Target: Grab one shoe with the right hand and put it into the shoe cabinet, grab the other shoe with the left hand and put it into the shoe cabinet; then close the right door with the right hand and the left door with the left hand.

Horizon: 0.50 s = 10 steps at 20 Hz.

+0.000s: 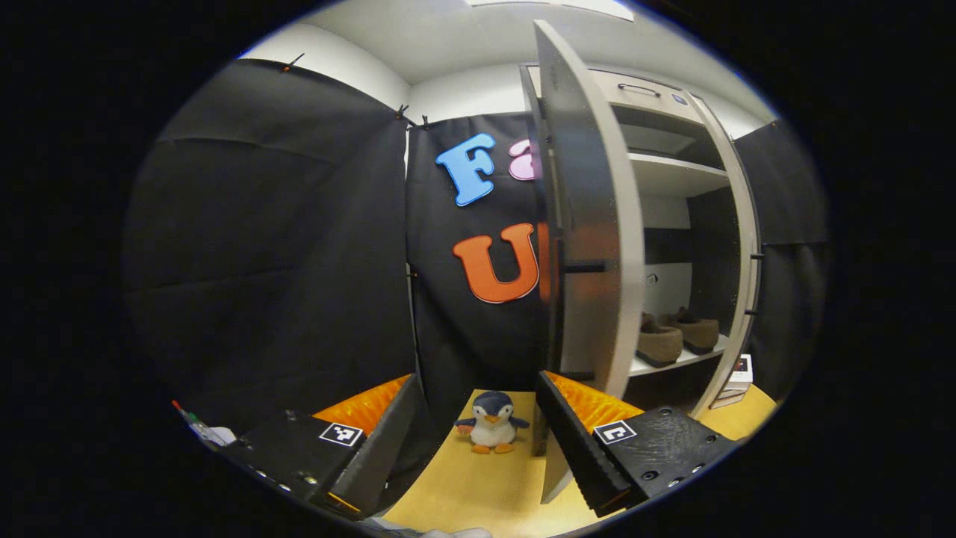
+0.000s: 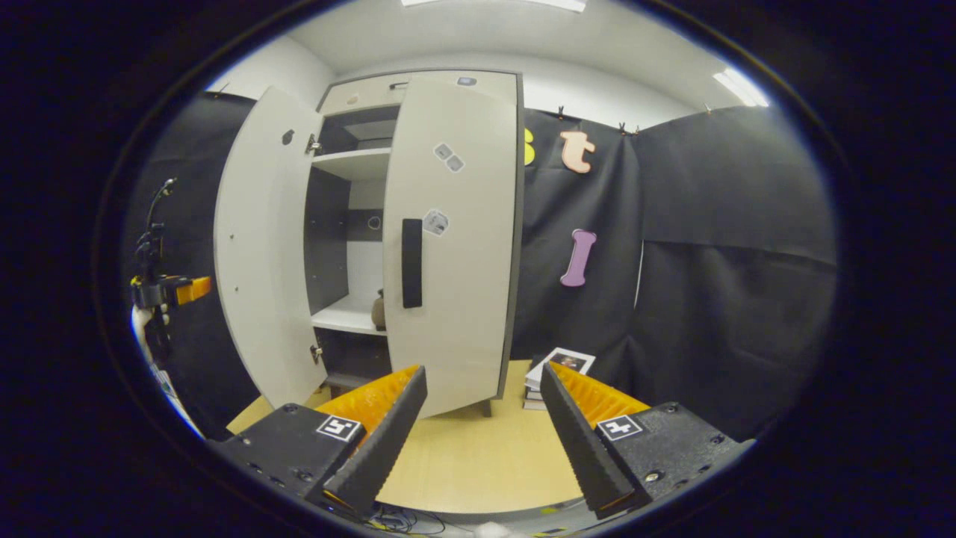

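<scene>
Your left gripper (image 1: 478,441) sat low over the yellow floor (image 1: 478,486), its jaws wide apart and holding nothing. Ahead of it in the left gripper view, the left door (image 1: 590,224) stood open, seen nearly edge-on, with its dark handle (image 1: 586,267) jutting from its face. Past that edge you could look into the shoe cabinet (image 1: 736,246): both shoes (image 1: 676,336) (brown, side by side, touching or nearly so) rested on the lower white shelf (image 1: 676,360), toes toward the left door. A toy penguin (image 1: 491,423) stood upright on the floor between the two fingers as framed, well beyond their tips, at the foot of the black cloth wall. A small stack of books (image 1: 736,377) lay on the floor just beside the cabinet's far side.

Your right gripper (image 2: 482,426) also had its jaws spread wide and empty, hovering over the floor. In the right gripper view, the right door (image 2: 452,239) looked shut or very nearly so, its black handle (image 2: 411,263) upright near the inner edge and a few small stickers (image 2: 448,157) above it. The left door (image 2: 261,246) was swung well out, leaving a gap through which one shoe (image 2: 379,310) barely showed on the shelf. The left gripper (image 2: 160,291) and the hand holding it appeared at that view's far left, beside the open door. The books (image 2: 556,370) lay right of the cabinet.
</scene>
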### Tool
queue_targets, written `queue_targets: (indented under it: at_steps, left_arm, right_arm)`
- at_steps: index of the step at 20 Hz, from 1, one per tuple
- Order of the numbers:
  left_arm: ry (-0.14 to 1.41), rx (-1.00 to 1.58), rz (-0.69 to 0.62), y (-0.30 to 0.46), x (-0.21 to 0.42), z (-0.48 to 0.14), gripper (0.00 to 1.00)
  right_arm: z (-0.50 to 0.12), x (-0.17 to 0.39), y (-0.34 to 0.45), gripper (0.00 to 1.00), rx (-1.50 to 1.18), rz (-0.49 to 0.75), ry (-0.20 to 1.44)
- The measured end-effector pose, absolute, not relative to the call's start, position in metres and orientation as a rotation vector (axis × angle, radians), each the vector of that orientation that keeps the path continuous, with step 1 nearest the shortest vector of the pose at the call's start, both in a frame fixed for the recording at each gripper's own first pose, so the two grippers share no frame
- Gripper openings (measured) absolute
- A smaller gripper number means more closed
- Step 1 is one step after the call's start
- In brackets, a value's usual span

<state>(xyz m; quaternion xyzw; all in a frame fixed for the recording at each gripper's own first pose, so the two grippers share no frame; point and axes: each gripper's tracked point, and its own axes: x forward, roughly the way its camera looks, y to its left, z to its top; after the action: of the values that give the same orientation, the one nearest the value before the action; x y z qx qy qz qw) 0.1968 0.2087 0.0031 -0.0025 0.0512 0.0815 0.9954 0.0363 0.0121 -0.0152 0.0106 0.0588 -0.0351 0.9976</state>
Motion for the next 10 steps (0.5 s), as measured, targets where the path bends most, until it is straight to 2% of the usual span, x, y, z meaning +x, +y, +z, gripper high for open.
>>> queue_targets:
  at_steps: [6,10]
  left_arm:
    - [0.076,0.059,0.189,0.219,0.227,0.018,0.96]
    - [0.046,0.113,0.202,0.214,0.229,0.024,0.90]
  right_arm:
    - [-0.028,0.026,0.003,1.00,0.082,-0.082,0.146]
    - [-0.030,0.020,-0.008,1.00,0.077,-0.094,0.145]
